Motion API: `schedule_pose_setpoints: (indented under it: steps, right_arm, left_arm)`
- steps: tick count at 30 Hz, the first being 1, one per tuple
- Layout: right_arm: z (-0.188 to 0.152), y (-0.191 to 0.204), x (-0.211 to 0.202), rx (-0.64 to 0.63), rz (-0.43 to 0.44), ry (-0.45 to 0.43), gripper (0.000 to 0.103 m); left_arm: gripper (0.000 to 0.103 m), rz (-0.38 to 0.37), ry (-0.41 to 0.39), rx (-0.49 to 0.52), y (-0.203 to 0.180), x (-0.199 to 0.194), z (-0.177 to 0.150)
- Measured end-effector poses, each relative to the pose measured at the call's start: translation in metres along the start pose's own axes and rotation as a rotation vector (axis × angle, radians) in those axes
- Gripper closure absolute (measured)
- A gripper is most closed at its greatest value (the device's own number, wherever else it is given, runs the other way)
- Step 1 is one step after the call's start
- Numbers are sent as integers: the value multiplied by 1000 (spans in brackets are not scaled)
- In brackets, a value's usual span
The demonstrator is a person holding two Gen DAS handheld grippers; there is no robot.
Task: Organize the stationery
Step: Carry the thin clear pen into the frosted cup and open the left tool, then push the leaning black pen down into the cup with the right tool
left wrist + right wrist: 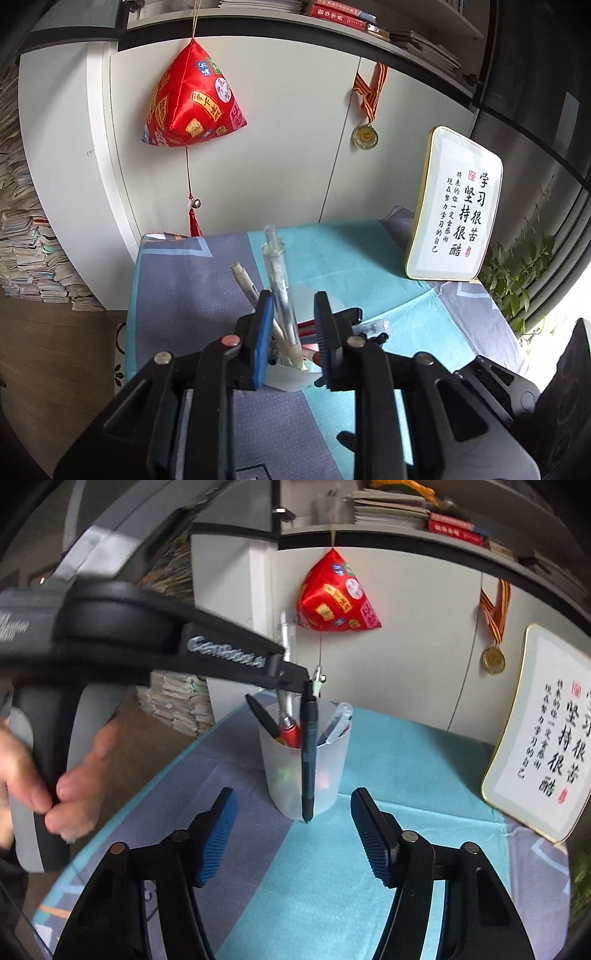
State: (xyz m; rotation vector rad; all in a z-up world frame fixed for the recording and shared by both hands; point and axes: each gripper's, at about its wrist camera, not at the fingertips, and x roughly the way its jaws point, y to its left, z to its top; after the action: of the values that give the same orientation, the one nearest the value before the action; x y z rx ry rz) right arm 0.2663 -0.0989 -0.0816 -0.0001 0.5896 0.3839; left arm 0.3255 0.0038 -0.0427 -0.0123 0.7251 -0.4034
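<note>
A translucent cup (325, 760) stands on the blue and grey tablecloth (406, 760) with several pens in it, red (290, 731) and black (262, 712) among them. My left gripper (293, 297) hangs over the cup (288, 380), jaws a little apart. A clear pen (277, 277) stands in the cup between the jaws, close to the left pad, not pinched. A hand brings this gripper (295, 674) in from the left. A dark pen (309, 757) stands upright against the cup's near side, tip on the cloth. My right gripper (293, 793) is open and empty just short of it.
A framed calligraphy plaque (454, 210) leans at the back right of the table. A red hanging ornament (192, 96) and a medal (365, 137) hang on the white cabinet behind. Book stacks (26, 240) stand left of the table, a plant (517, 280) right.
</note>
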Motion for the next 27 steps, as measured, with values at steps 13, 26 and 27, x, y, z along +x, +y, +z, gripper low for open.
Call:
schedule_pose_setpoints:
  steps: [13,26,27]
  right_arm:
    - [32,2,-5,78,72,-107,71]
    - [45,13,1,26,-17,-71,85]
    - [47,11,-2,34,-11,-78,85]
  left_arm:
    - [42,-87,-158,-98,16,-70,2]
    - [35,-104,-190,-148,28,-83,-35]
    - [35,-102,-191,-152,30,-83,-36]
